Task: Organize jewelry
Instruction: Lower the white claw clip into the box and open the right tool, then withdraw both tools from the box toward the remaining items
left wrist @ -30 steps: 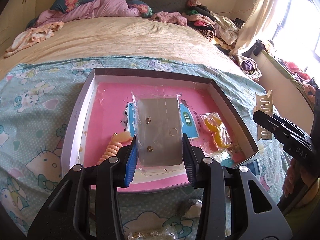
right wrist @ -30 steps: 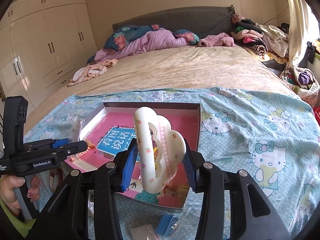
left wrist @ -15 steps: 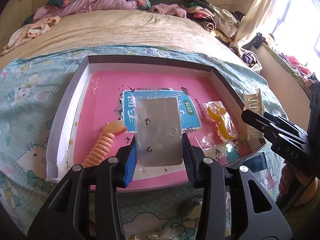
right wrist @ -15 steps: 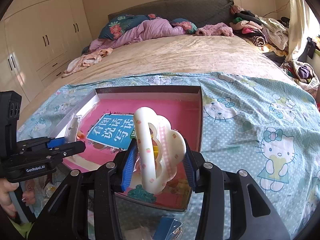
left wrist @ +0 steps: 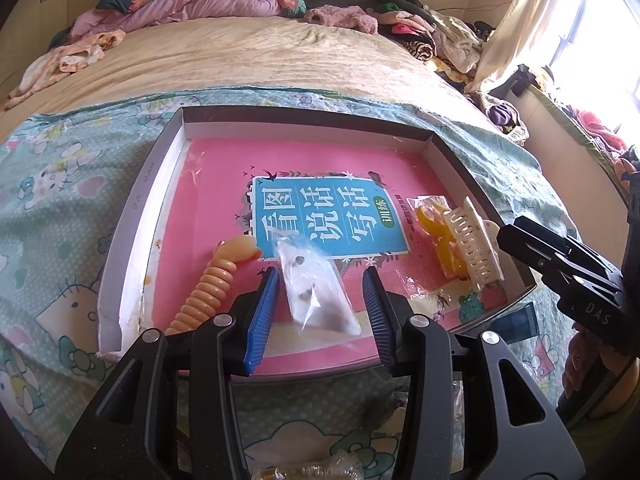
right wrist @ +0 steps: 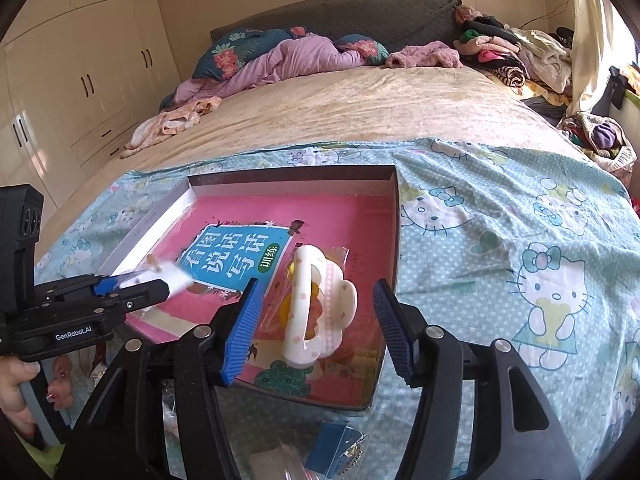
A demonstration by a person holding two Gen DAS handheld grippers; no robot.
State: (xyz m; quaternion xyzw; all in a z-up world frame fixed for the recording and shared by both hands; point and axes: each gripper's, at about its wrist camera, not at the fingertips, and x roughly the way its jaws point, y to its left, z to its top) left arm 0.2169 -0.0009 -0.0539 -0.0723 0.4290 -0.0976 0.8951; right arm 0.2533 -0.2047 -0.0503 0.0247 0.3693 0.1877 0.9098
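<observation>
A shallow box [left wrist: 160, 184] with a pink book inside lies on the bed. My left gripper [left wrist: 320, 314] hovers over its near edge, and its jaws are opening. A clear bag of earrings [left wrist: 316, 292] tilts loosely between the blue pads, which do not press on it. My right gripper [right wrist: 318, 320] is over the box's right corner [right wrist: 396, 240], its jaws opening too. A white claw clip [right wrist: 316, 312] stands free between them, resting on a bagged yellow piece [left wrist: 436, 236]. An orange spiral clip [left wrist: 212, 280] lies at the box's left.
A Hello Kitty blanket [right wrist: 520, 260] covers the near half of the bed. A small blue packet [right wrist: 340, 444] and other bagged bits [left wrist: 304, 470] lie in front of the box. Clothes are piled at the far right [right wrist: 512, 52], and a wardrobe [right wrist: 80, 80] stands to the left.
Both pairs of jaws have spread apart. The earring bag has slipped loose and tipped over toward the box floor. The claw clip has dropped out of the right pads onto the yellow bag.
</observation>
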